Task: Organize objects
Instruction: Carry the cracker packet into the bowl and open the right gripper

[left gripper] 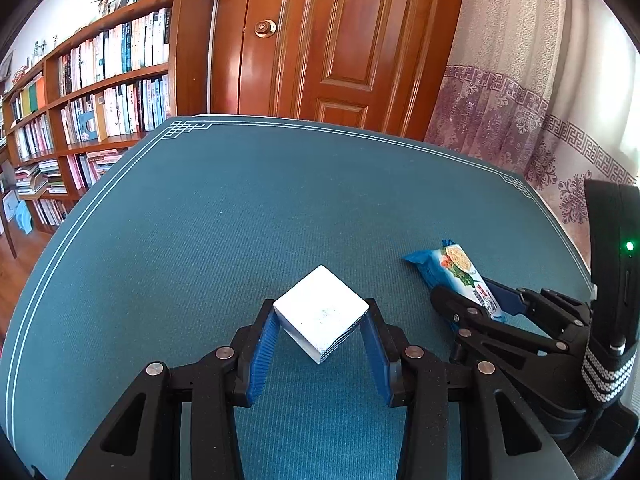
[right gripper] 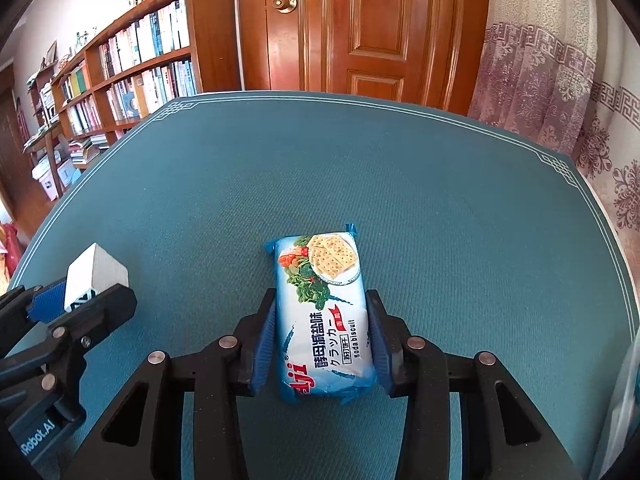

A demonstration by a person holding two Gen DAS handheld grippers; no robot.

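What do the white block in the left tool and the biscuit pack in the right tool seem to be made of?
White block: looks like a stack of paper sheets, matte; thin layered lines show along its lower edges, though a box cannot be ruled out.

Biscuit pack: thin plastic film, glossy and printed; it wrinkles, with crimped blue end seals.

Tabletop: woven-looking teal mat, matte, with a fine ribbed texture.

You have one white cube [left gripper: 321, 312] between your left jaws, one soda biscuit packet [right gripper: 326, 316] between your right.
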